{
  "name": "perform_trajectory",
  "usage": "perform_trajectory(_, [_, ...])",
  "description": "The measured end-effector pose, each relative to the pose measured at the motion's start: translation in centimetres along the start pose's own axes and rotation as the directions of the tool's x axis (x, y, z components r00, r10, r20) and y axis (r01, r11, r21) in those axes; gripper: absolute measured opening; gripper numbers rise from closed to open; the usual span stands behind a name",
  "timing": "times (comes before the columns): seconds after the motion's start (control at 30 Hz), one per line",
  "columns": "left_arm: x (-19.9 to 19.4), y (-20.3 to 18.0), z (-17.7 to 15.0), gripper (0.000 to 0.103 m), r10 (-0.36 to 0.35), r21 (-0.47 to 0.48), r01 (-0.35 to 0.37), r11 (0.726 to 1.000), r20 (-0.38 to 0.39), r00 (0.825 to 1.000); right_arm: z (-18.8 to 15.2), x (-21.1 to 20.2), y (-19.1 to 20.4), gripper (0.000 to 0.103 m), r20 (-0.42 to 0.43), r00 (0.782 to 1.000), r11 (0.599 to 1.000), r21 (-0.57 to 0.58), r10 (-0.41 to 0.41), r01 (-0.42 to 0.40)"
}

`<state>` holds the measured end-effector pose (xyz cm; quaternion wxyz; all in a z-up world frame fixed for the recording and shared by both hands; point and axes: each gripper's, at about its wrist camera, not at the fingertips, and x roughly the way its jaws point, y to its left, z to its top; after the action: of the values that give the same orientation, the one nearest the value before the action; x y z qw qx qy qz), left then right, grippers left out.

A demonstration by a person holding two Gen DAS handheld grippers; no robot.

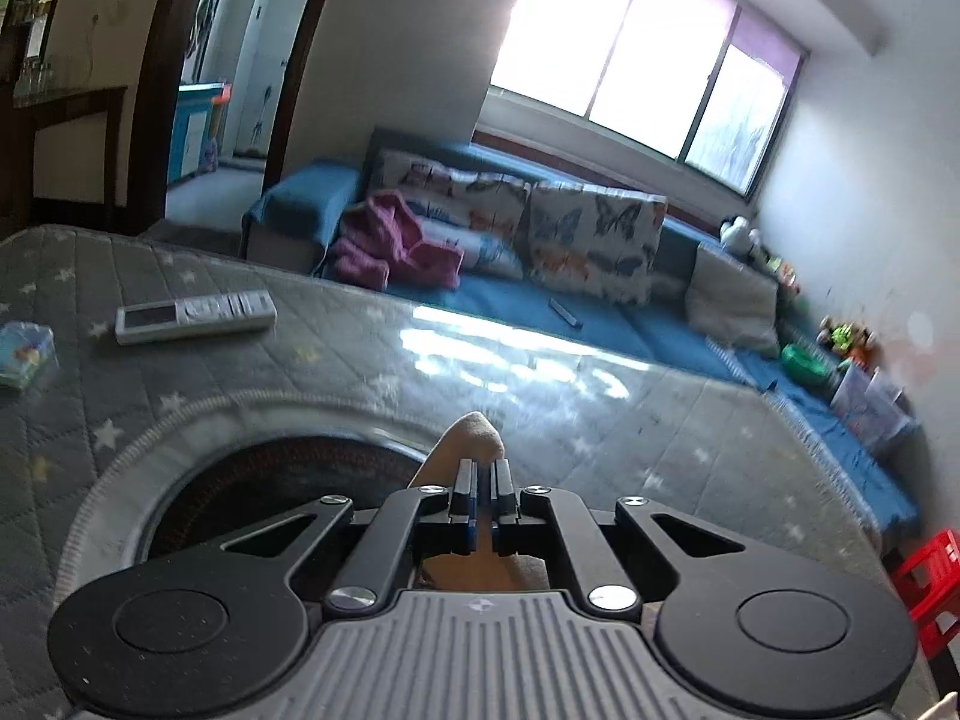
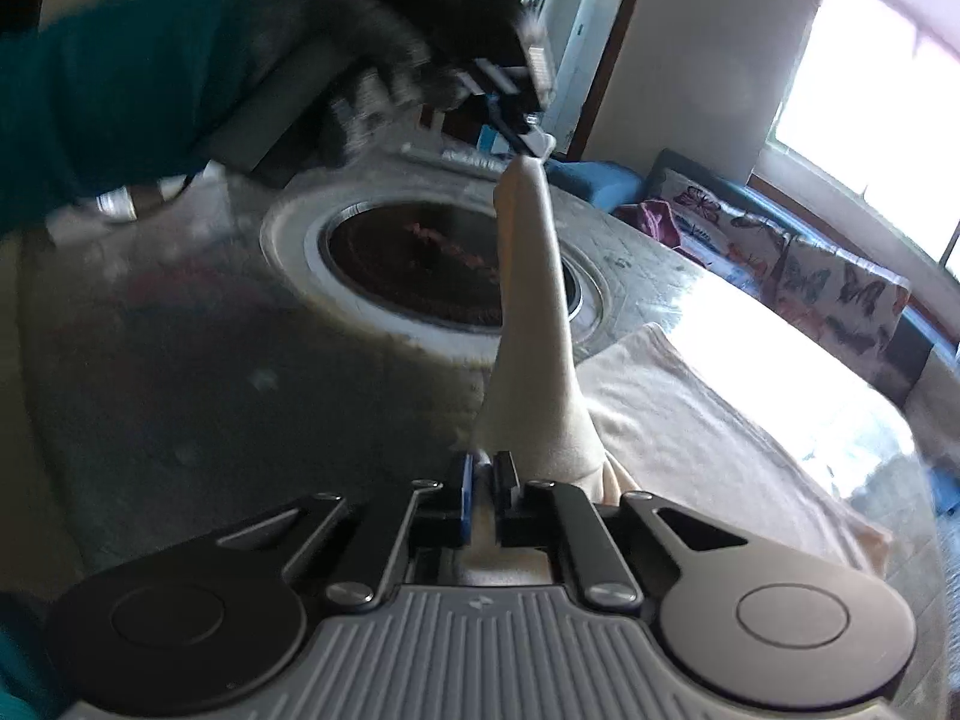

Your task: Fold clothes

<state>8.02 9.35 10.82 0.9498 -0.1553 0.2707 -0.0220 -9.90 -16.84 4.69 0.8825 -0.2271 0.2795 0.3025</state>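
Right wrist view: your right gripper (image 2: 486, 468) and left gripper (image 2: 534, 141) both pinch the cream cloth (image 2: 540, 324), its stretched edge running toward 12 o'clock.

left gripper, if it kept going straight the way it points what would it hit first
Probably the quilted table cover just past the round opening, though depth is hard to judge. The left gripper is shut on the beige cloth, which sticks out ahead of its tips.
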Motion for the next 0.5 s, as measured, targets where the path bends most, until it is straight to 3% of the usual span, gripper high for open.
perform_trajectory(0.23, [-6.2, 2.2, -1.7, 0.004, -0.050, 0.001, 0.050, 0.999, 0.098, 0.994, 0.0, -3.2, -0.6, 0.006, 0.048, 0.981, 0.979, 0.066, 0.187, -0.190])
perform_trajectory(0.5, [-10.3, 6.1, -6.2, 0.004, 0.001, 0.002, -0.002, 1.000, 0.101, 0.995, -1.0, -2.4, 1.5, 0.006, 0.002, 0.960, 0.959, 0.041, 0.280, -0.280])
